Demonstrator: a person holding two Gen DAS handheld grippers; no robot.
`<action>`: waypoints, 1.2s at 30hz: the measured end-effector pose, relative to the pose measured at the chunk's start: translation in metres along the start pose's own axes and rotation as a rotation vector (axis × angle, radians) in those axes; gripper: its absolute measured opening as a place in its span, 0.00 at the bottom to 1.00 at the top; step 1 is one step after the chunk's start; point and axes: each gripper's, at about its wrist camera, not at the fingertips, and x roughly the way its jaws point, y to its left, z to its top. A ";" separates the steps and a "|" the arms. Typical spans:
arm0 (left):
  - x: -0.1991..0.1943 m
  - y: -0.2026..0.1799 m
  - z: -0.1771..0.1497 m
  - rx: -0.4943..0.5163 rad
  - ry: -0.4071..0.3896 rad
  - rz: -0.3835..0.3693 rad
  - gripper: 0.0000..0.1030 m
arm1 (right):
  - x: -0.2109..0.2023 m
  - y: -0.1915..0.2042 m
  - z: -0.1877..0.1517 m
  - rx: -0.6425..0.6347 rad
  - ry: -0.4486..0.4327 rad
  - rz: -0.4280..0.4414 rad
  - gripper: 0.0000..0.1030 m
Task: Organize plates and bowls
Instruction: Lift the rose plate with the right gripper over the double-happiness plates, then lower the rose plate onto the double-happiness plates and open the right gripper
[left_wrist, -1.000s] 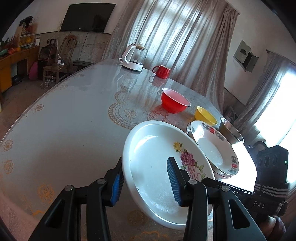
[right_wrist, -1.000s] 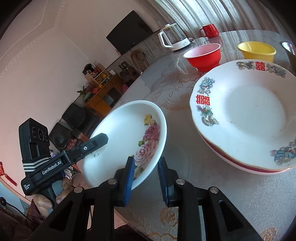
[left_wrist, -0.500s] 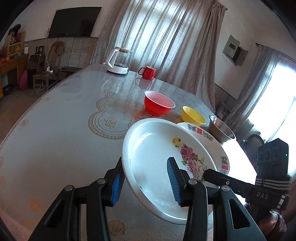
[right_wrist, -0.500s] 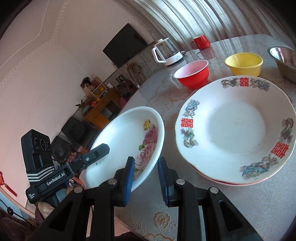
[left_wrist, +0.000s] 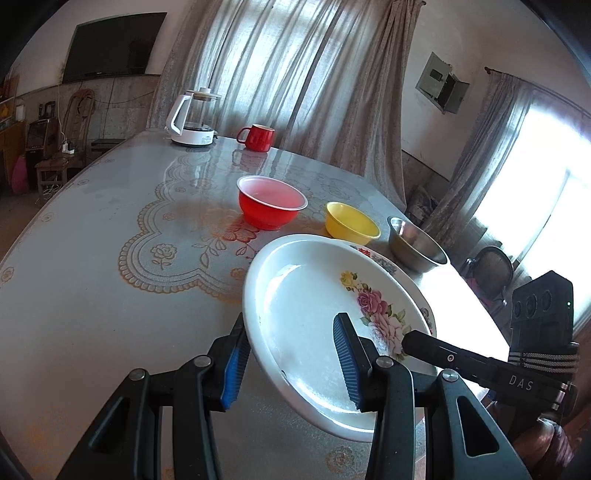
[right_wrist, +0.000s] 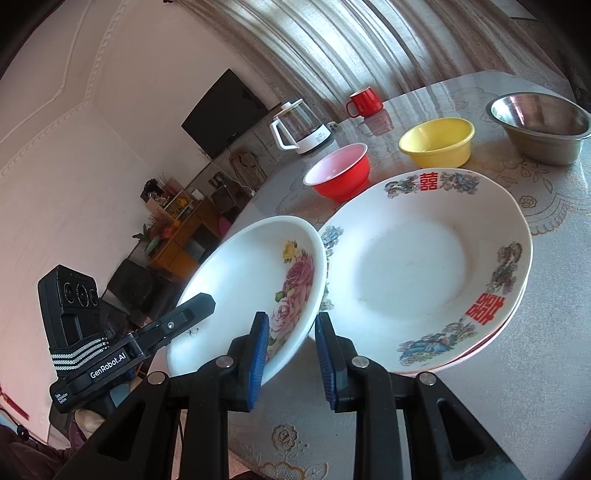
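the rose plate (right_wrist: 255, 295) is held tilted above the near edge of the desk (left_wrist: 92, 266), its far rim overlapping the patterned plate stack (right_wrist: 424, 280). the left gripper (left_wrist: 291, 354) straddles the plate's near-left rim, one pad under and one over, jaws moderately apart; whether the pads actually press cannot be told. the right gripper (right_wrist: 291, 349) straddles the rim by the rose print, jaws narrowly apart and seemingly clamped.

judgement: the step in hand is seating this plate on the stack. to do it well, level the plate first, centre it over the stack, lower until the rims meet, then release both sides together so it does not slide.

beyond the stack a red bowl (left_wrist: 271, 203), yellow bowl (left_wrist: 351, 223) and steel bowl (left_wrist: 415, 242) stand in a row, each apart. the desk is glossy with lace print; a kettle (left_wrist: 192, 118) and red mug (left_wrist: 256, 137) stand at its far edge. curtains and a wall television lie behind.
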 end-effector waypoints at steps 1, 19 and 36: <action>0.004 -0.003 0.002 0.005 0.004 -0.007 0.43 | -0.002 -0.002 0.001 0.006 -0.006 -0.007 0.25; 0.072 -0.044 0.022 0.064 0.107 -0.090 0.43 | -0.030 -0.050 0.019 0.107 -0.074 -0.157 0.25; 0.097 -0.044 0.020 0.047 0.171 -0.087 0.43 | -0.023 -0.070 0.030 0.147 -0.064 -0.232 0.26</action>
